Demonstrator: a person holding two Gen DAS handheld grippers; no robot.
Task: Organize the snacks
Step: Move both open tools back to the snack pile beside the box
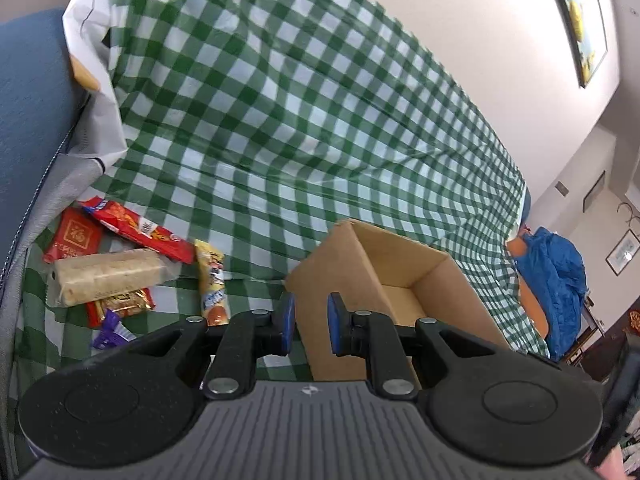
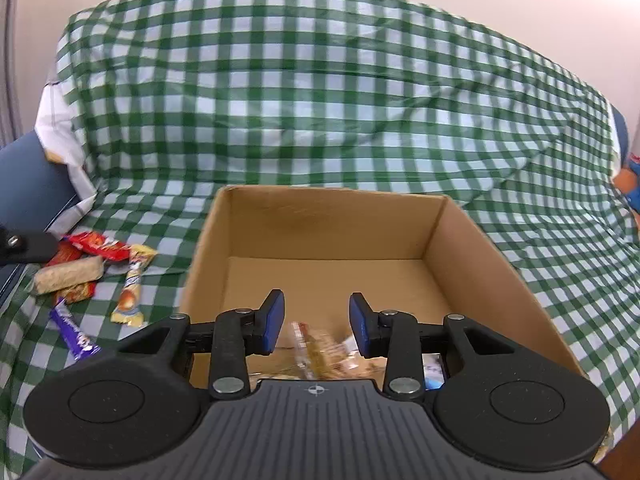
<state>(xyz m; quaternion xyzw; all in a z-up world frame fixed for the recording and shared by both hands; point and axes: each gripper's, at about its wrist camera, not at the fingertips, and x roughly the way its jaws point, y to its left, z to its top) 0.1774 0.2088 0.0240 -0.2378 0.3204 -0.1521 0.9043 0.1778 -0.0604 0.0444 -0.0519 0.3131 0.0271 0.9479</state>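
A brown cardboard box (image 2: 472, 248) stands open on the green checked cloth; it also shows in the left wrist view (image 1: 320, 276). My right gripper (image 2: 316, 326) is open over the box's near end, above a blurred clear-wrapped snack (image 2: 320, 350) lying inside. My left gripper (image 1: 311, 324) is open and empty at the box's left wall. A pile of snacks lies left of the box: a red bar (image 1: 140, 230), a pale cracker pack (image 1: 108, 276), a yellow bar (image 1: 212, 284), a purple bar (image 2: 74, 332).
The checked cloth (image 2: 320, 100) covers a sofa back and seat. A blue cushion (image 1: 32, 100) and grey fabric lie at the left. A blue bag (image 1: 556, 280) sits at the far right.
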